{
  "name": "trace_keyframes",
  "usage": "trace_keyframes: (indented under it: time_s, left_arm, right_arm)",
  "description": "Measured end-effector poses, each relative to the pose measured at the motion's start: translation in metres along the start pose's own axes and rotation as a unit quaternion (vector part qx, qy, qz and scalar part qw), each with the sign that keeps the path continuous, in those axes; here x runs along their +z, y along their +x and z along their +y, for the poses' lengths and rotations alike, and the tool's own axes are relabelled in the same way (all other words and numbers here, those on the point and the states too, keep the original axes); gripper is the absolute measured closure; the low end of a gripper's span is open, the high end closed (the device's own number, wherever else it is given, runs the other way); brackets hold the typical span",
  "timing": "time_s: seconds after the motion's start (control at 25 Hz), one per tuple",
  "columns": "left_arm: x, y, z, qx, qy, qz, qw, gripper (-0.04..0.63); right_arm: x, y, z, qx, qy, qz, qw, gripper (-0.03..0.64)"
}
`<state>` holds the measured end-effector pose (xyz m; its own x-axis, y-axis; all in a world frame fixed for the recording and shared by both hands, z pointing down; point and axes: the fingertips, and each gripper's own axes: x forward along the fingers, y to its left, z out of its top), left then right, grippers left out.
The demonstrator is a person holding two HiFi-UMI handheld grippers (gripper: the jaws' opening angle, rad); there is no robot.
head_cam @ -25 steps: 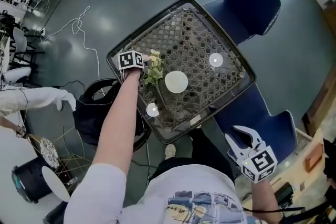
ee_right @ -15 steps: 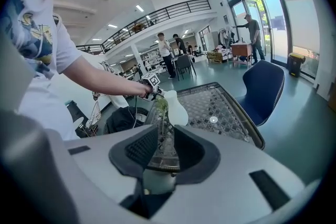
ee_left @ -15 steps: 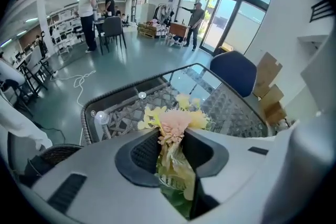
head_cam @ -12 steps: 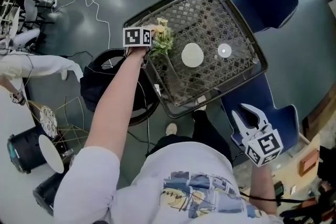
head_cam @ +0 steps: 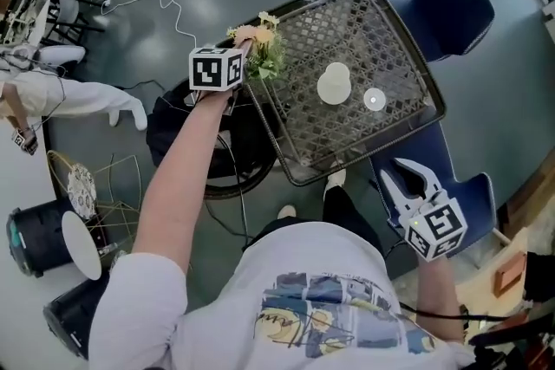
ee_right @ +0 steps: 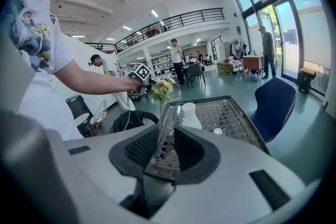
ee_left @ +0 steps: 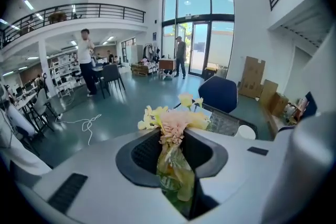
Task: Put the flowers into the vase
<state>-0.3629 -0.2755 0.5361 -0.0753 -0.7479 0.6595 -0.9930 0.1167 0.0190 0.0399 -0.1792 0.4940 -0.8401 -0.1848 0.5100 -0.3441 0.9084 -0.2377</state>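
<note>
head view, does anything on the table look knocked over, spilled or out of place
Nothing stands out. The white vase stands upright on the mesh table, nothing spilled. The flowers are bunched in the left gripper, whose jaws have just been closing on them, held near the table's edge, not yet in the vase.

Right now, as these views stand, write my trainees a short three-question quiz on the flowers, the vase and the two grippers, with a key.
1. True or false: the flowers already stand in the white vase.
2. What is between the jaws of the left gripper? A the vase; B the flowers; C nothing.
3. Fill in: the right gripper has its jaws ____ and empty.
Key: 1 false; they are held apart from the vase. 2 B; the jaws have just closed on them. 3 apart.
</note>
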Motion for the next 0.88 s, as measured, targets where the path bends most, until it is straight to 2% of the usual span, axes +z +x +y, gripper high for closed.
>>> trace_keyframes:
  time_s: [0.24,0.52,0.68,0.88]
  left_arm:
    - [0.065,-0.075,-0.03,-0.021,0.023,-0.093,0.9951,0.48]
    - [0.133,-0.137,-0.082,-0.053,0.078,-0.187,0.9778,0.48]
    - [0.156,-0.144,-0.109,-0.063,0.111,-0.217,0.9679,0.48]
    - [0.181,-0.135,-0.147,-0.072,0.136,-0.234,0.96,0.48]
  right_arm:
    - [0.011,-0.009,0.004,0.005,-0.017,-0.012,1.0,0.517]
    - [0.017,-0.014,0.013,0.002,-0.026,-0.021,0.999,0.517]
    - [0.016,-0.016,0.011,-0.006,-0.028,-0.025,0.999,0.517]
    - [0.016,-0.032,-0.01,-0.016,-0.021,-0.028,0.999,0.517]
